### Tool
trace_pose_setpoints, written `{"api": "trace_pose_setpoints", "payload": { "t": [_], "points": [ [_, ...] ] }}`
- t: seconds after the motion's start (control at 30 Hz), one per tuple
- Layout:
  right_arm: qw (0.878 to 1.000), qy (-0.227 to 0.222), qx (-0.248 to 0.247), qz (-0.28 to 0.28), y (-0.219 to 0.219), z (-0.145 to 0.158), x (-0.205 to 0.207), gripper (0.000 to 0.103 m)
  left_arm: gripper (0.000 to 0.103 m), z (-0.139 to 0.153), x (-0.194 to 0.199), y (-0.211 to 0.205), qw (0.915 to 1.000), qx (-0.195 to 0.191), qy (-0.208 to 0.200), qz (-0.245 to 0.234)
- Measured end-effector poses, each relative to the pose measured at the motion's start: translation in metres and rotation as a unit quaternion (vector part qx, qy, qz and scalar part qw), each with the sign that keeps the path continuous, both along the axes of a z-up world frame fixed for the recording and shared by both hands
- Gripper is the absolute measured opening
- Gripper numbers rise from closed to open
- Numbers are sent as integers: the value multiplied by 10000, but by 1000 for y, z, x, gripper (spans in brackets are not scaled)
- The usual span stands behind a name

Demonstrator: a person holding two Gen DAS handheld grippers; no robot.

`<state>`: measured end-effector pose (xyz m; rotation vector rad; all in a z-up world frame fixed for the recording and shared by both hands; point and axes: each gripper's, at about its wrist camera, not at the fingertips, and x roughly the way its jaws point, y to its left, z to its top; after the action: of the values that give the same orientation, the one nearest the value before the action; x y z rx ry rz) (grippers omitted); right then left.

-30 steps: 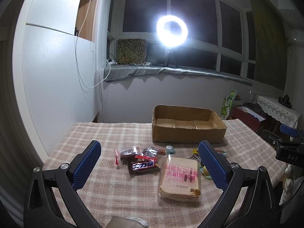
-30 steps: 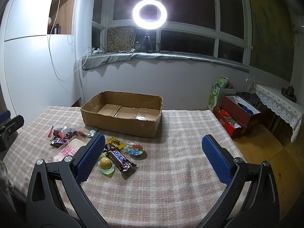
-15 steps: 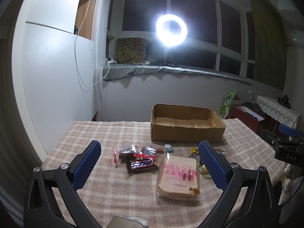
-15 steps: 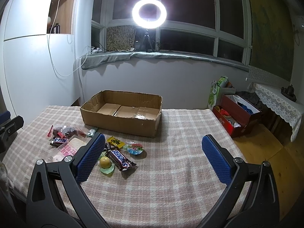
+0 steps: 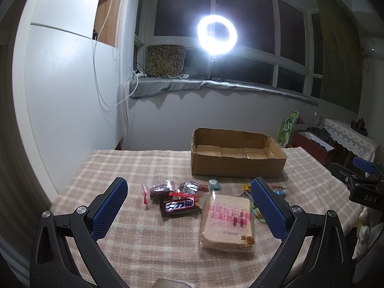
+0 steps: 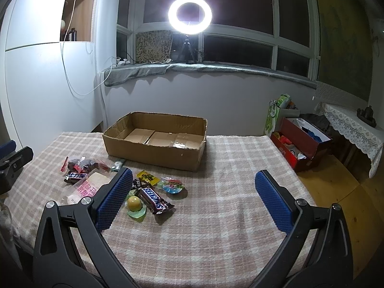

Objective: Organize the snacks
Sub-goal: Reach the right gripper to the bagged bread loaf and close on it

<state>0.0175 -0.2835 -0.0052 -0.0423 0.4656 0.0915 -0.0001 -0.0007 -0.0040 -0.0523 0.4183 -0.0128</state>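
An empty cardboard box (image 5: 237, 152) stands at the far side of the checked tablecloth; it also shows in the right wrist view (image 6: 156, 141). Snacks lie in front of it: a bagged bread loaf (image 5: 228, 220), a dark chocolate bar (image 5: 180, 207), two small dark packets (image 5: 160, 189), a Snickers bar (image 6: 153, 196), a yellow jelly cup (image 6: 135, 204) and small sweets (image 6: 171, 185). My left gripper (image 5: 189, 206) is open above the chocolate bar and bread. My right gripper (image 6: 194, 196) is open, empty, right of the Snickers.
The table (image 6: 216, 228) ends at the right, with wooden floor (image 6: 336, 192) beyond. A red box (image 6: 302, 141) and a green bag (image 6: 276, 117) stand on the floor. A white wall is at the left. A ring light (image 6: 189, 15) glares from the windowsill.
Both views have shifted only slightly; the left view sits a little lower and closer to the snacks. Nothing on the table has moved.
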Motion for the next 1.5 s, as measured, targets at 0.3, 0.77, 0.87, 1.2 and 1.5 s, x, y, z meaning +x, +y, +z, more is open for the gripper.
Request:
{"api": "trace_pose_setpoints", "payload": {
  "t": [0.3,0.77,0.87,1.2,1.5],
  "points": [
    [9989,332,99,320,6,-13,11,103,102,-13,14,18,9981,-430,382,-230],
    [9696,1488,1194,1530,34,-46,37,103,77,-52,54,51,9706,-1572,1516,-1013],
    [9524,1908,1565,1789,44,-62,47,100,65,-58,65,46,9602,-1647,1810,-1347],
    [9138,2684,2159,2154,68,-93,65,75,49,-81,81,37,9371,-2006,2266,-1738],
    [8994,2942,2346,2225,80,-107,71,58,42,-93,89,38,9292,-2126,2437,-1786]
  ]
}}
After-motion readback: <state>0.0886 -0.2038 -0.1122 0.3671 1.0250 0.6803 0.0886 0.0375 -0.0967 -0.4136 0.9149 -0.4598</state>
